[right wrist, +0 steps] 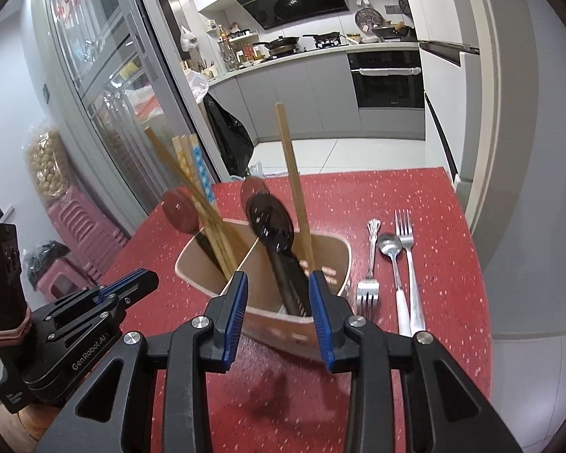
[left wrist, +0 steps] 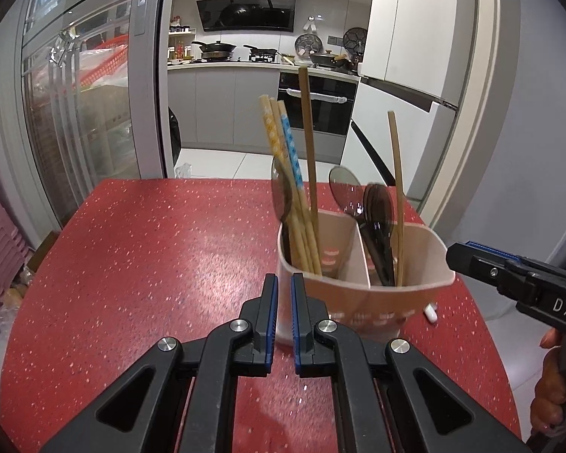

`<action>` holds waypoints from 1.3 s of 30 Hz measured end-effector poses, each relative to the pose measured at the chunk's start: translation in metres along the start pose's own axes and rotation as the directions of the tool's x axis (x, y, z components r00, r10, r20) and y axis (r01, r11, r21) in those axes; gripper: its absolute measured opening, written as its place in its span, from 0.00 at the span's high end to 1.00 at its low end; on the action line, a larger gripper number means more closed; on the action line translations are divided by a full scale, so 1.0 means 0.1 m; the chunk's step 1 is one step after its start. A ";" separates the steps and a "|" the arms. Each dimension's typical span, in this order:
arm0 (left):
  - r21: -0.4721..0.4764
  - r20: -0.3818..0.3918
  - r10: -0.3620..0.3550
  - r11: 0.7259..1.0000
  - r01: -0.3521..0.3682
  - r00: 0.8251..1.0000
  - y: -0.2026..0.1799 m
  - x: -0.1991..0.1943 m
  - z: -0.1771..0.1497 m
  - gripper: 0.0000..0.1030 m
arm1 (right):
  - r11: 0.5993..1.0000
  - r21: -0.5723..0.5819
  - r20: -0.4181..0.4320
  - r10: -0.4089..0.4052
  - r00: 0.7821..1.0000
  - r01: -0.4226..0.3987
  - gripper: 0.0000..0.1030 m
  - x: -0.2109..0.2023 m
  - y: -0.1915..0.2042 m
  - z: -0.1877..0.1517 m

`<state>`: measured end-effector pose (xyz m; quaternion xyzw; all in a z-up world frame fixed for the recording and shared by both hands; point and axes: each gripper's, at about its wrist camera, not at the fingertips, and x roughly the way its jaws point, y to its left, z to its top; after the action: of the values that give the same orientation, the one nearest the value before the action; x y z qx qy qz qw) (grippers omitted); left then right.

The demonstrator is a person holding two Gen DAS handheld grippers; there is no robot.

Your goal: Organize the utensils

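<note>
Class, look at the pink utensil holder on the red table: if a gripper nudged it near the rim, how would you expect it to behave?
The utensil holder probably tips rather than slides: long chopsticks and spoons stand high above its rim, raising its weight. It looks like thin plastic, so likely light. The glossy red table may also let it skid.

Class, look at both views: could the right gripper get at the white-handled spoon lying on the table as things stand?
Probably yes. The right gripper is open and empty, and the white-handled spoon lies flat on the red table just to its right, beside the holder, flanked closely by two forks.
</note>
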<state>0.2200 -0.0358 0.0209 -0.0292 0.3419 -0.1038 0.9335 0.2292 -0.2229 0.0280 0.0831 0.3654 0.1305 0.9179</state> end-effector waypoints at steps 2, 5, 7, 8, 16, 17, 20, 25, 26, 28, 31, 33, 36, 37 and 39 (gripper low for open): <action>-0.004 -0.007 0.003 1.000 -0.003 1.000 0.03 -0.03 -0.07 0.70 | 1.000 -0.001 -0.014 -0.003 1.000 0.003 0.64 -0.04 0.03 -0.07; -0.015 -0.023 0.006 1.000 -0.006 1.000 0.08 -0.06 -0.18 0.70 | 1.000 0.000 -0.038 -0.007 0.999 0.007 0.62 -0.08 0.08 -0.18; -0.020 -0.039 0.001 1.000 -0.002 0.999 0.10 -0.08 -0.26 0.70 | 1.000 0.006 -0.054 -0.013 0.998 0.013 0.61 -0.09 0.10 -0.26; -0.021 -0.045 0.000 1.000 -0.001 0.999 0.10 -0.09 -0.30 0.70 | 1.000 0.009 -0.058 -0.014 0.998 0.015 0.61 -0.10 0.11 -0.30; -0.032 -0.086 0.010 0.999 -0.012 0.996 0.13 -0.16 -0.58 0.46 | 0.998 0.040 -0.116 -0.053 0.992 0.058 0.59 -0.11 0.11 -0.62; -0.035 -0.091 0.020 0.999 -0.023 0.996 0.14 -0.17 -0.60 0.00 | 0.997 0.042 -0.123 -0.063 0.990 0.068 0.59 -0.11 0.09 -0.65; -0.033 -0.052 0.051 0.998 -0.053 0.997 0.16 -0.20 -0.65 0.00 | 0.995 0.039 -0.131 -0.087 0.988 0.092 0.54 -0.14 0.09 -0.72; -0.019 -0.022 0.085 0.996 -0.085 0.996 0.12 -0.24 -0.73 0.00 | 0.989 0.033 -0.131 -0.137 0.982 0.142 0.38 -0.21 0.11 -0.82; -0.011 -0.018 0.094 0.995 -0.094 0.995 0.09 -0.25 -0.75 0.00 | 0.988 0.027 -0.126 -0.150 0.981 0.155 0.29 -0.22 0.12 -0.83; 0.004 -0.011 0.102 0.995 -0.102 0.995 0.06 -0.27 -0.77 0.00 | 0.980 0.013 -0.102 -0.195 0.976 0.197 0.20 -0.27 0.15 -0.88; 0.013 0.011 0.111 0.994 -0.111 0.994 0.02 -0.31 -0.80 0.00 | 0.973 0.014 -0.068 -0.230 0.971 0.231 0.15 -0.34 0.15 -0.91; 0.009 0.022 0.096 0.995 -0.096 0.995 0.01 -0.38 -0.82 0.00 | 0.971 0.025 -0.042 -0.237 0.971 0.238 0.15 -0.40 0.15 -0.92; 0.004 0.044 0.096 0.995 -0.096 0.994 0.00 -0.45 -0.82 0.00 | 0.971 0.048 0.014 -0.234 0.972 0.233 0.14 -0.52 0.16 -0.92; 0.001 0.052 0.093 0.996 -0.093 0.994 -0.01 -0.50 -0.81 0.00 | 0.972 0.053 0.036 -0.231 0.972 0.229 0.14 -0.56 0.17 -0.91; -0.009 0.066 0.088 0.996 -0.088 0.994 0.01 -0.59 -0.78 0.00 | 0.970 0.053 0.079 -0.243 0.967 0.239 0.14 -0.63 0.19 -0.88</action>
<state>0.1257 -0.0212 -0.0017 -0.0202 0.3119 -0.0605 0.9480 0.1209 -0.2182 0.0105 0.0631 0.3364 0.0066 0.9396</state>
